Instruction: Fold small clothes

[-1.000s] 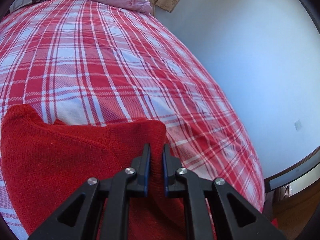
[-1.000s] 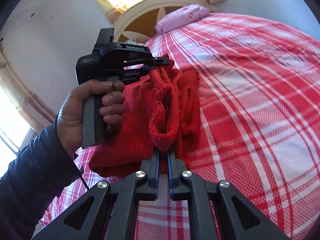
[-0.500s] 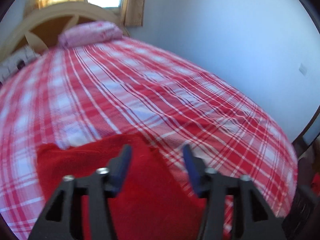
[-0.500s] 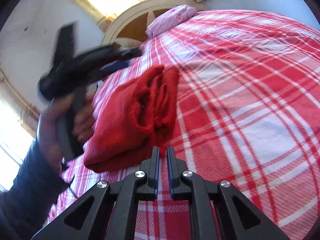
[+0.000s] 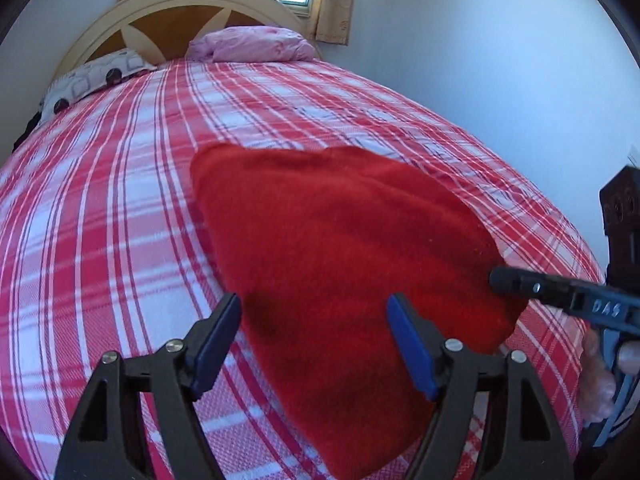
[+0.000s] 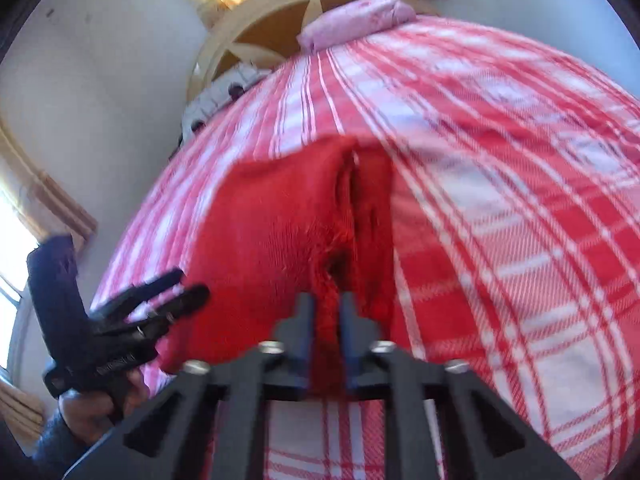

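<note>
A folded red knit garment [image 5: 344, 264] lies on a red plaid bedspread [image 5: 120, 184]. The left gripper [image 5: 314, 334] hovers spread wide over its near edge. The right gripper [image 6: 325, 314] pinches a fold at its near right corner.

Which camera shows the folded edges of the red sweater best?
The right wrist view. There the red sweater shows its stacked layers running up the middle, and the right gripper pinches that edge. The left wrist view shows only the sweater's smooth top, with the left gripper open above it.
</note>
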`<move>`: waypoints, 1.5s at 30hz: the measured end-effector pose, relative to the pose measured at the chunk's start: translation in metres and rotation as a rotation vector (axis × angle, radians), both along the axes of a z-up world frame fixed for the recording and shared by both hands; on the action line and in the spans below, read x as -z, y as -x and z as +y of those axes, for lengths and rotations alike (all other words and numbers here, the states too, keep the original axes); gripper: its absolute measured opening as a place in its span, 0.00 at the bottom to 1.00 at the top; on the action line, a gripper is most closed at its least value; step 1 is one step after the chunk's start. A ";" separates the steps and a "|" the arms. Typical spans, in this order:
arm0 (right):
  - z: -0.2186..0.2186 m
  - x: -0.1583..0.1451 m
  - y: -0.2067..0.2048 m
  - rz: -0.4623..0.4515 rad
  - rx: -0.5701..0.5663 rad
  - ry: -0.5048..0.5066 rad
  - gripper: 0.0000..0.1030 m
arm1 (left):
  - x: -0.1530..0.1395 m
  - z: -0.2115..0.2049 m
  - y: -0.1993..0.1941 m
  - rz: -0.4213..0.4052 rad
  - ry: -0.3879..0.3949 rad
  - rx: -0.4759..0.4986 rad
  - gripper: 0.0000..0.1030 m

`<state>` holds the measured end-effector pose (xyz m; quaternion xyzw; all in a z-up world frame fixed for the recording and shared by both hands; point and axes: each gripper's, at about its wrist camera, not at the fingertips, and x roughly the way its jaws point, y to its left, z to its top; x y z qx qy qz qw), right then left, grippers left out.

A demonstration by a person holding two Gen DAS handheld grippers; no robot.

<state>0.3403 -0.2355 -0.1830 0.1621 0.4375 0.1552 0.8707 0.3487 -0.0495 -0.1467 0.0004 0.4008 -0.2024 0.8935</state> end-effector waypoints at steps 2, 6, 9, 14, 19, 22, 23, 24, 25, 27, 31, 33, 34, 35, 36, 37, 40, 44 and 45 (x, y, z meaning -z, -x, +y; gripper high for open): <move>0.000 0.002 0.014 -0.005 -0.003 0.052 0.04 | 0.004 0.002 0.004 0.000 0.026 0.002 0.75; -0.012 0.015 0.019 0.025 0.027 0.054 0.04 | 0.009 -0.004 0.012 -0.025 0.027 0.033 0.82; -0.007 0.011 0.011 0.051 -0.006 0.074 0.04 | 0.015 -0.010 0.017 -0.069 -0.014 0.036 0.84; -0.007 -0.007 0.008 0.038 -0.038 0.108 0.09 | 0.018 0.002 0.014 -0.054 0.023 0.003 0.92; -0.003 -0.065 -0.002 -0.189 0.020 0.174 0.17 | 0.022 0.004 0.011 -0.035 0.047 -0.004 0.94; 0.022 -0.080 -0.026 -0.235 -0.053 0.126 0.39 | 0.022 0.002 0.012 -0.036 0.038 -0.008 0.95; 0.032 -0.079 -0.036 -0.222 -0.086 0.122 0.42 | 0.022 0.002 0.012 -0.035 0.037 -0.007 0.95; 0.041 -0.075 -0.046 -0.199 -0.116 0.113 0.42 | 0.022 0.002 0.012 -0.033 0.036 -0.010 0.97; 0.049 -0.068 -0.057 -0.165 -0.146 0.103 0.42 | 0.022 0.002 0.012 -0.032 0.034 -0.015 0.98; 0.061 -0.046 -0.081 -0.082 -0.149 0.160 0.42 | 0.023 0.003 0.011 -0.029 0.035 -0.020 1.00; 0.048 0.000 -0.108 0.067 -0.073 0.184 0.41 | 0.025 0.006 0.009 -0.012 0.053 -0.023 1.00; 0.031 0.008 -0.107 0.053 -0.067 0.093 0.41 | 0.028 0.006 0.007 0.007 0.063 -0.012 1.00; 0.027 0.008 -0.105 0.052 -0.067 0.081 0.41 | 0.028 0.005 0.007 0.011 0.063 -0.010 1.00; 0.026 0.009 -0.103 0.049 -0.069 0.081 0.41 | 0.028 0.005 0.007 0.013 0.064 -0.007 1.00; 0.026 0.008 -0.101 0.044 -0.073 0.089 0.41 | 0.028 0.004 0.007 0.014 0.064 -0.005 1.00; 0.027 0.009 -0.100 0.035 -0.078 0.103 0.41 | 0.029 0.004 0.007 0.015 0.064 -0.003 1.00; 0.028 0.012 -0.094 0.015 -0.073 0.111 0.41 | 0.029 0.004 0.008 0.018 0.063 -0.002 1.00; 0.030 0.011 -0.084 -0.027 -0.058 0.126 0.41 | 0.028 0.001 0.011 0.007 0.039 -0.004 1.00; 0.031 0.011 -0.080 -0.042 -0.054 0.134 0.41 | 0.028 0.000 0.013 0.002 0.031 -0.006 1.00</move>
